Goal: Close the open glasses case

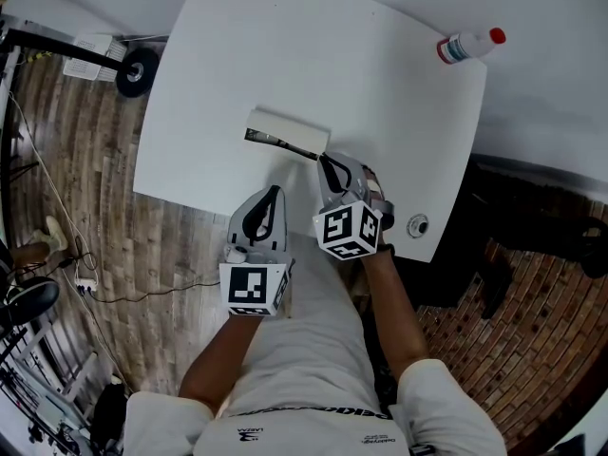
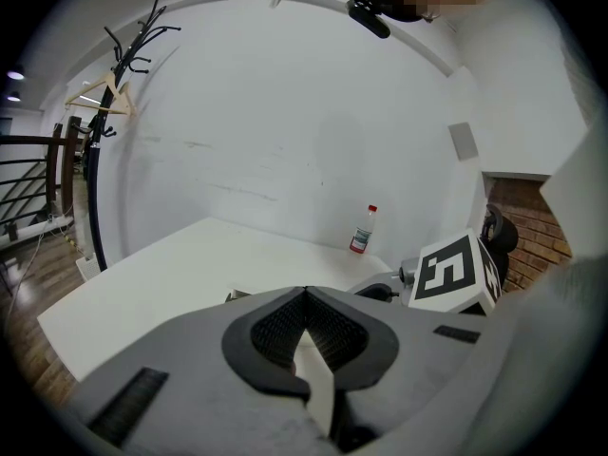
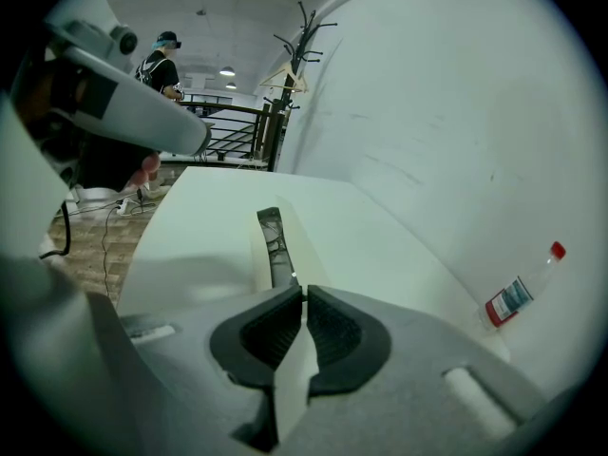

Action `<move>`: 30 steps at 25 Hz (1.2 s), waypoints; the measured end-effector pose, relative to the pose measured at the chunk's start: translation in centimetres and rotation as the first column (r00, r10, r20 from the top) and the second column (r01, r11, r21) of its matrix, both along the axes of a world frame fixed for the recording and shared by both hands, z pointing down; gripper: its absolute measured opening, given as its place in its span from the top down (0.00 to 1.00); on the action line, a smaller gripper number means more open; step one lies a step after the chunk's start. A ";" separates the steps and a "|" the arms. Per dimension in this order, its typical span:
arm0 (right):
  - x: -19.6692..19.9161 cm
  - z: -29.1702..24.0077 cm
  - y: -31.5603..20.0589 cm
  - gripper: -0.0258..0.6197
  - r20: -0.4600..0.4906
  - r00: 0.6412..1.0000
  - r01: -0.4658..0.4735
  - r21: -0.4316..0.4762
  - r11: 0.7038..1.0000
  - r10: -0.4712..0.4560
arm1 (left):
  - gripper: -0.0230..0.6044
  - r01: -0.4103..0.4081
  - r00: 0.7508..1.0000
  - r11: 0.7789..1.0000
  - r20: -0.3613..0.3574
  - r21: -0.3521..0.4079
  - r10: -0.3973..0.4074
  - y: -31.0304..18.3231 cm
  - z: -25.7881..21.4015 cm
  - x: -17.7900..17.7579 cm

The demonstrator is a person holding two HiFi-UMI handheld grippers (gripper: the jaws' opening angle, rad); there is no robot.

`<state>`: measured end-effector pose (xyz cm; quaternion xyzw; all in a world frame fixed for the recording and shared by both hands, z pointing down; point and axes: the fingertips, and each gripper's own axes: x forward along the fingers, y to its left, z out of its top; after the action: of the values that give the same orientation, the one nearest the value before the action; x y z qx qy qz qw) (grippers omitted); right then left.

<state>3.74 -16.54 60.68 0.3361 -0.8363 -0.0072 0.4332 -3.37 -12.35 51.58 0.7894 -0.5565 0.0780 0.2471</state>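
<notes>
Left hand-held gripper point(image 1: 275, 192), right hand-held gripper point(image 1: 324, 160): jaws together, empty; glasses case point(image 1: 285, 128) open.

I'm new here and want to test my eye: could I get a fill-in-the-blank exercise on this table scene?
1. The white hard-shell glasses case lies on the white table with its lid ____.
2. The clear plastic bottle at the table's far corner has a ____ cap.
3. Of the left gripper and right gripper, the one nearer the case is the ____.
Missing words: open; red; right.
</notes>
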 end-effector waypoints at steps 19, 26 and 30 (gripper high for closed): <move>-0.3 0.8 1.3 0.94 0.006 1.000 -0.001 -0.034 0.999 0.001 | 0.97 0.002 1.000 1.000 0.006 -0.002 -0.002 0.1 0.0 -0.4; -0.4 1.1 1.5 0.93 0.005 1.000 -0.010 -0.039 0.999 0.010 | 0.97 -0.003 1.000 1.000 0.014 -0.009 0.004 0.4 0.3 -0.5; -0.5 1.4 1.9 0.93 -0.002 1.000 -0.009 -0.046 0.999 0.008 | 0.97 -0.004 1.000 1.000 0.014 -0.006 0.004 0.5 0.1 -0.4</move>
<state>3.20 -14.60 62.04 0.3296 -0.8345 0.0134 0.4414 -3.81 -11.89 51.66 0.7892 -0.5563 0.0857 0.2456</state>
